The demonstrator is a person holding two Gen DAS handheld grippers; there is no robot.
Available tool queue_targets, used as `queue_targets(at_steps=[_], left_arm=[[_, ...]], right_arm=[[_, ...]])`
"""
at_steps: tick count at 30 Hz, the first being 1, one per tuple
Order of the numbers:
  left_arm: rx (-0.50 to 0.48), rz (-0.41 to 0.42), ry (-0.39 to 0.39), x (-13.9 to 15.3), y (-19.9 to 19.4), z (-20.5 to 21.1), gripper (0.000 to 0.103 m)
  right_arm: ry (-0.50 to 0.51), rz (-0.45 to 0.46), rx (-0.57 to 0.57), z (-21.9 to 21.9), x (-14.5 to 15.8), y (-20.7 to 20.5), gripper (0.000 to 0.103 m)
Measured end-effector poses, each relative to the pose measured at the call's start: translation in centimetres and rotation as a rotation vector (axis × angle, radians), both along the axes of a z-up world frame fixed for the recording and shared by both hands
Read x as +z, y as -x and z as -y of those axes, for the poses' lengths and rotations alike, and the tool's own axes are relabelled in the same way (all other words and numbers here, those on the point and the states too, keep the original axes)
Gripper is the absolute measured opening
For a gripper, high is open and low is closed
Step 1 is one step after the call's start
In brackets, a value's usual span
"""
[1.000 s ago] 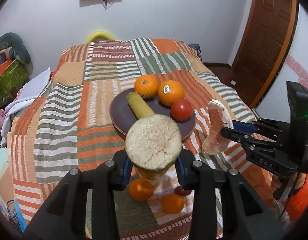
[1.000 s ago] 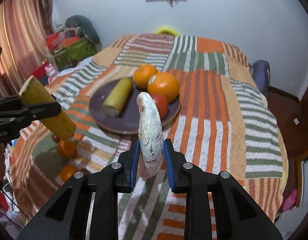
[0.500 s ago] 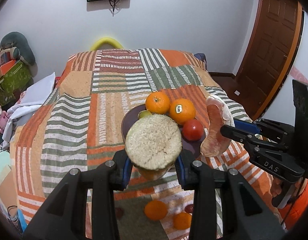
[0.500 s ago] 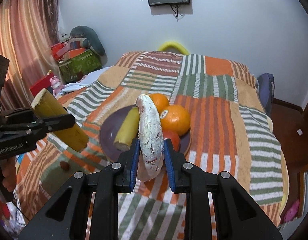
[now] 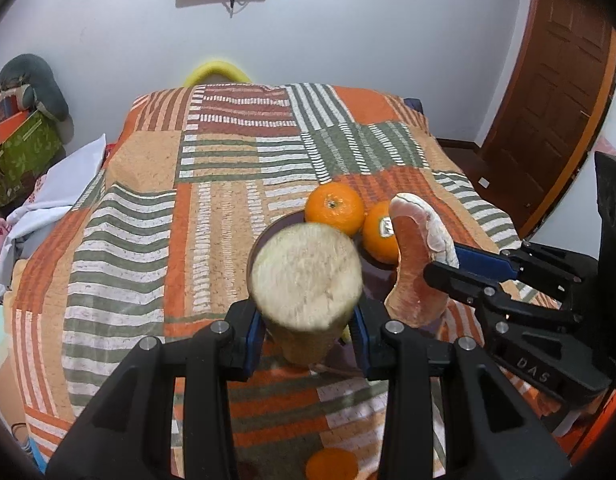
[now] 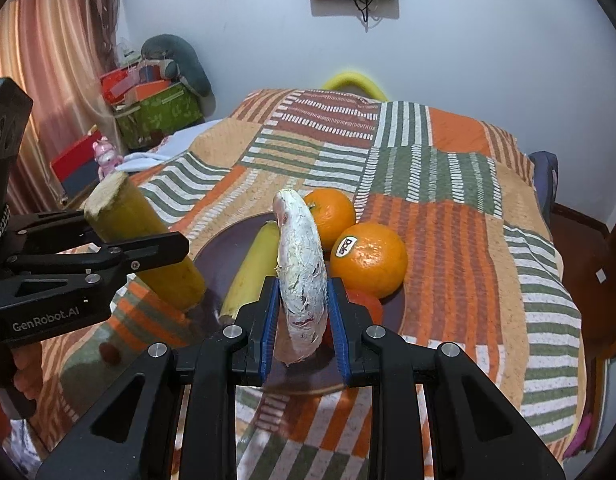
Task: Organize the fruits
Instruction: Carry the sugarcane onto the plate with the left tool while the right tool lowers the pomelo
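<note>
Purple plate (image 6: 211,248) (fruit-laden) below jaws.

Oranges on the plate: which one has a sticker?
The nearer orange, at the plate's right side, bears a white Dole sticker; the farther orange behind it shows only its stem end.

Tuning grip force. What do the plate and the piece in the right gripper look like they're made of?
Plate: looks like glazed ceramic or hard plastic, dark purple-brown with a dull sheen; can't tell which.
Wedge clamped in the right gripper: looks like soft citrus flesh, pinkish, with a ragged white pith rind, possibly grapefruit or pomelo.
</note>
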State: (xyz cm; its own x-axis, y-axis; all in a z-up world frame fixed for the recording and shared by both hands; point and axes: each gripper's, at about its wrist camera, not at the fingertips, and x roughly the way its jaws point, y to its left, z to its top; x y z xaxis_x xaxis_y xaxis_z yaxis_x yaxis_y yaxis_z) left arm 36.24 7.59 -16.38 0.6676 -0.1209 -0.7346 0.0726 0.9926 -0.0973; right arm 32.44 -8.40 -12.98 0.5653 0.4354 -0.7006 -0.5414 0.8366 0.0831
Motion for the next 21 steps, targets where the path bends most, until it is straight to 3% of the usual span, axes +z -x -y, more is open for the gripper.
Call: queue_targets(at_steps=[12, 15, 21], left_arm=[[0.009, 0.022, -0.031, -1.1, -2.6, 0.5, 0.037], [0.023, 0.01, 0.001, -1.8, -3.4, 0.3, 0.038], [0.027, -0.024, 0.017, -2.9, -4.4, 0.3, 0.038]], right_arm=[[0.022, -0.035, 0.011, -1.7, -1.8, -2.4, 0.024], [0.047, 0.0, -0.005, -1.8, -1.6, -2.5, 0.024], [0.026, 0.011, -0.014, -0.8, -0.9, -2.3, 0.034]])
